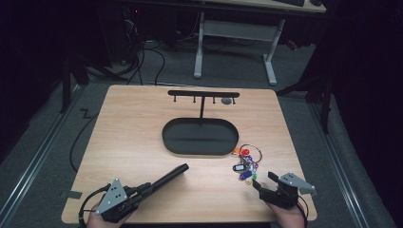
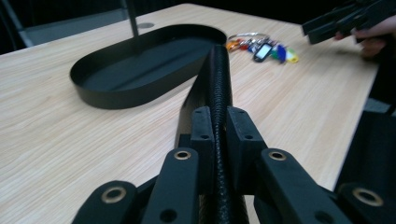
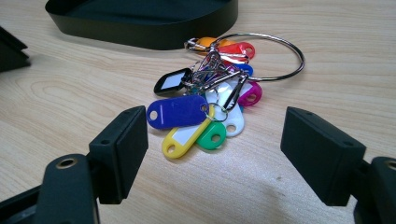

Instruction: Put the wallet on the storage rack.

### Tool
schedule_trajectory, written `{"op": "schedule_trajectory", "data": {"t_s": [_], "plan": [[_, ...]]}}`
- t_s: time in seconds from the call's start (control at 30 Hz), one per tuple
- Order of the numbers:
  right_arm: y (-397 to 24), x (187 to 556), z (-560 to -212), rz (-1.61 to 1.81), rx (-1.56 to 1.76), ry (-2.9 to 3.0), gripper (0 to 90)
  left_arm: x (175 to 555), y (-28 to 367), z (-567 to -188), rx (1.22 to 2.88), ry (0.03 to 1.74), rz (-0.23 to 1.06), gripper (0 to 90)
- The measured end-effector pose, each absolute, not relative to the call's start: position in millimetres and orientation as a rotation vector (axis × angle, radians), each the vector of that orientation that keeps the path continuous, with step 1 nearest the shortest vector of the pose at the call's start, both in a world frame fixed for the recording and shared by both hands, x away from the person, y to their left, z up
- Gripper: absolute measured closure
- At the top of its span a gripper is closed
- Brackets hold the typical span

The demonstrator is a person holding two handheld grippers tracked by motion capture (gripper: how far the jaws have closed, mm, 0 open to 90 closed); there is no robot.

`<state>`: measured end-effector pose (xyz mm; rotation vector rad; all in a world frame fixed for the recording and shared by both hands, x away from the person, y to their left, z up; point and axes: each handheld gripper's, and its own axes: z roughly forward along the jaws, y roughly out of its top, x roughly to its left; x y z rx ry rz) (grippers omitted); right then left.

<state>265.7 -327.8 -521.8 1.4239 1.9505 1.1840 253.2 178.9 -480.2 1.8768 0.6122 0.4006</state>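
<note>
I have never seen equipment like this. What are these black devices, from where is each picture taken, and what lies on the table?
A person sits at a wooden table and holds a hand-operated gripping tool in each hand; there is no robot arm. The high view looks down from above the person. The other two pictures come from small cameras riding on each tool, looking along its two black jaws.

The left tool is shut on a long black rod, whose far end points toward a black oval tray. A thin stand with a hook bar rises from the tray.

The right tool is open, holding nothing. Just in front of it lies a key ring carrying many coloured plastic tags: blue, yellow, green, white, red and others. The jaws are near the tags, apart from them.
</note>
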Motion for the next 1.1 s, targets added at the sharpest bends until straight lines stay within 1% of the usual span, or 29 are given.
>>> {"op": "schedule_trajectory", "data": {"t_s": [0.23, 0.4, 0.73, 0.83, 0.93, 1.1], "plan": [[-327.0, 265.9, -521.7, 1.185, 1.420, 1.952, 23.6, 259.8, 185.6, -483.9, 1.834, 0.670, 0.360, 82.1], [-327.2, 265.8, -521.9, 1.185, 1.425, 1.954, 23.6, 265.1, 193.3, -487.5, 1.801, 0.708, 0.384, 81.1], [-325.5, 267.2, -524.5, 1.185, 1.426, 1.980, 23.6, 271.3, 200.7, -491.5, 1.777, 0.741, 0.381, 78.1], [-324.8, 267.1, -524.5, 1.187, 1.427, 1.982, 23.6, 271.5, 202.0, -491.1, 1.772, 0.744, 0.381, 73.1], [-325.0, 267.3, -524.9, 1.187, 1.427, 1.983, 23.6, 271.4, 202.7, -491.8, 1.769, 0.748, 0.379, 72.3], [-324.8, 267.3, -524.8, 1.187, 1.431, 1.983, 23.6, 271.3, 202.5, -491.8, 1.782, 0.741, 0.378, 68.0]]}}
